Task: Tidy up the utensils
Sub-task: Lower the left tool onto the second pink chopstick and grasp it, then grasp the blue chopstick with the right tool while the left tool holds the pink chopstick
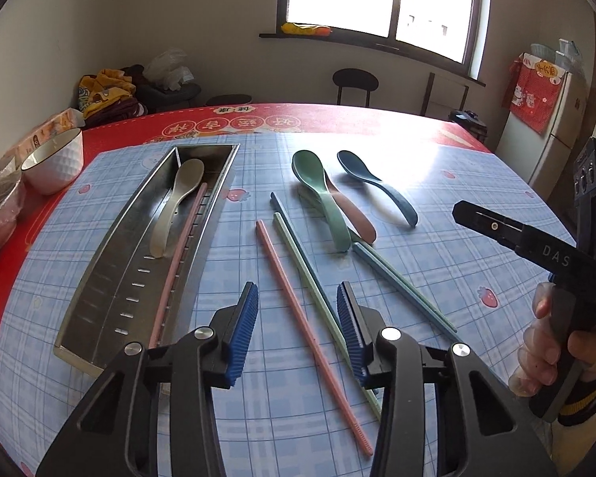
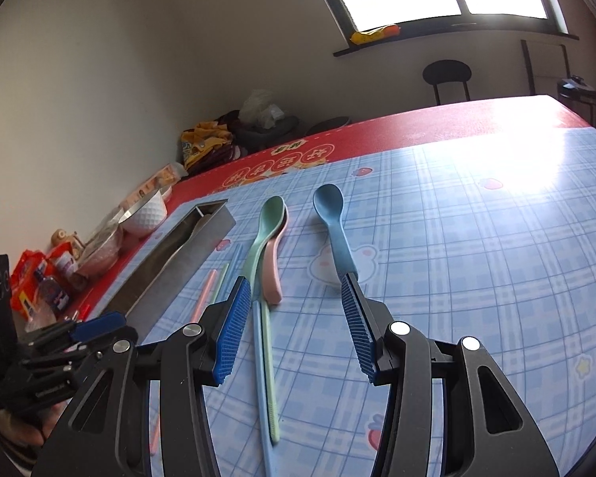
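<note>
A table (image 1: 476,206) under a blue plaid cloth with a red border fills both views. On its left side lies a long steel tray (image 1: 111,294), running near to far; inside it rest a beige spoon (image 1: 175,202) and one pink chopstick (image 1: 182,254). A white bowl (image 1: 55,163) stands on the red border left of the tray's far end.

The left gripper (image 1: 296,330) hangs released above the table, its blue pads wide apart, with a loose pink chopstick (image 1: 310,334) and a light green chopstick (image 1: 322,302) on the cloth between them. The right gripper (image 2: 294,326) is likewise spread and empty, low over a pale blue and green chopstick pair (image 2: 268,365).

Right of the tray lie three spoons: a green spoon (image 1: 322,194) resting on a pink spoon (image 1: 357,214), and a dark blue spoon (image 1: 377,183) just right of them. In the right wrist view the blue spoon's handle end sits at the tip of the gripper's right finger; contact cannot be told
</note>
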Demonstrator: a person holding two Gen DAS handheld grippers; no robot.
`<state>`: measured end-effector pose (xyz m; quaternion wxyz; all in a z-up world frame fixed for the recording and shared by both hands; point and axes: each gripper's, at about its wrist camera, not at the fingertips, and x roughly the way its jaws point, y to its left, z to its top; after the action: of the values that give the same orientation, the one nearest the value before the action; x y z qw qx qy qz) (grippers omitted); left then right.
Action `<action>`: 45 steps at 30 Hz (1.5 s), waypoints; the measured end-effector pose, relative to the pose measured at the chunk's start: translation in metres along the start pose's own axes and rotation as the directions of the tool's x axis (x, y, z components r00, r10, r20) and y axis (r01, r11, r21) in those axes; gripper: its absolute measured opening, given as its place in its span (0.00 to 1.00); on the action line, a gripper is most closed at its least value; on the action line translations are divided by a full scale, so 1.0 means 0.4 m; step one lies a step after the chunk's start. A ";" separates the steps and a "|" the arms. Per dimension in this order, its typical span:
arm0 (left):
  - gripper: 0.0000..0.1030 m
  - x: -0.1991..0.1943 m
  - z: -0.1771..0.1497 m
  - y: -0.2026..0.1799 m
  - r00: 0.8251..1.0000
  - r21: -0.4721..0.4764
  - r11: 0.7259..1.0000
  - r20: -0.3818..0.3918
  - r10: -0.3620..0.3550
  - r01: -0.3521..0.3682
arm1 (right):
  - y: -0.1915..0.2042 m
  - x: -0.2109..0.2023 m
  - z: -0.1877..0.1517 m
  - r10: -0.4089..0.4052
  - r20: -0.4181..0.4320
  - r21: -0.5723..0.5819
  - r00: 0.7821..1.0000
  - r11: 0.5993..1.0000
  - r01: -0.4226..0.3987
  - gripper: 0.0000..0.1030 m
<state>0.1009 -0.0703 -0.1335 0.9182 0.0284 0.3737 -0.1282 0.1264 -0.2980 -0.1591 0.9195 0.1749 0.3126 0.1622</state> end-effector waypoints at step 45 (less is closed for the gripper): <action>0.07 0.070 -0.081 0.021 0.988 0.001 1.000 -0.155 -0.025 0.025 | 0.014 0.015 -0.013 0.026 -0.034 -0.014 0.999 1.000 -0.027 0.46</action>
<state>0.1005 -0.0632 -0.1765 0.8848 0.0350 0.4439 -0.1377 0.1265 -0.2894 -0.1638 0.9130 0.1694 0.3247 0.1795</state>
